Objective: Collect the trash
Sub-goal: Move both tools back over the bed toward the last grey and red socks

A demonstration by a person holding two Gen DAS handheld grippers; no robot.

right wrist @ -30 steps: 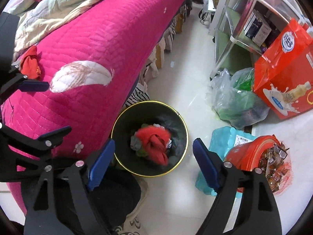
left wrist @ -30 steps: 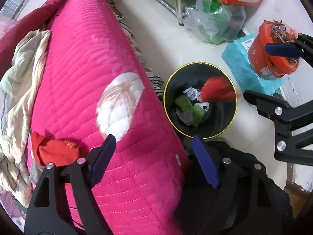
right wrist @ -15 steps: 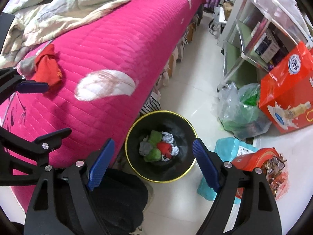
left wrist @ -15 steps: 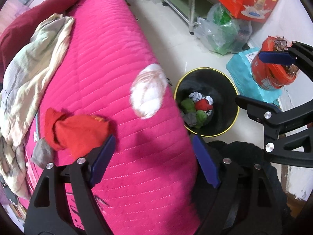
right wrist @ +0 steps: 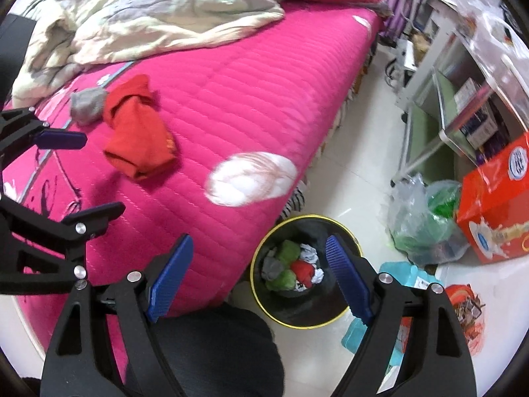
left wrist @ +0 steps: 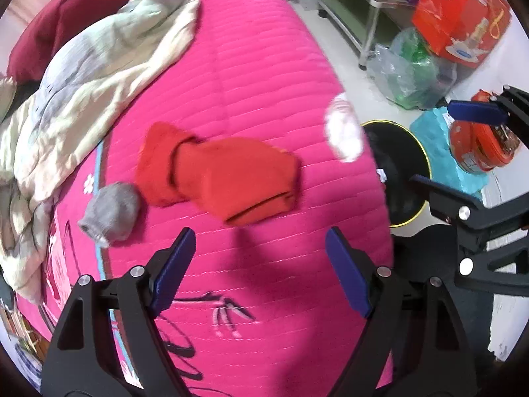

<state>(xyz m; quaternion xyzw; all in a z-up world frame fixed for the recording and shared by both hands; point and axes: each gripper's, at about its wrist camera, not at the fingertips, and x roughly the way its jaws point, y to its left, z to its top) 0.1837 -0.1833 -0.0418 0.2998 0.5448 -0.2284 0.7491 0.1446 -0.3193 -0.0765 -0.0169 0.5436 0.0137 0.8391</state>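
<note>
Both grippers, left (left wrist: 259,271) and right (right wrist: 261,276), hold nothing; jaws spread wide.

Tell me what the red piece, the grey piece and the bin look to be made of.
Red piece: soft matte fabric, probably knit; it folds and slumps on the cover. Grey piece: fuzzy knit, with a ribbed cuff edge. Bin: black wall and yellow rim; plastic or metal, cannot tell.

bare quilt (left wrist: 264,106) before red sock (left wrist: 224,182) | grey sock (left wrist: 110,213) touching its left | bin (right wrist: 302,317) mouth unobstructed
</note>
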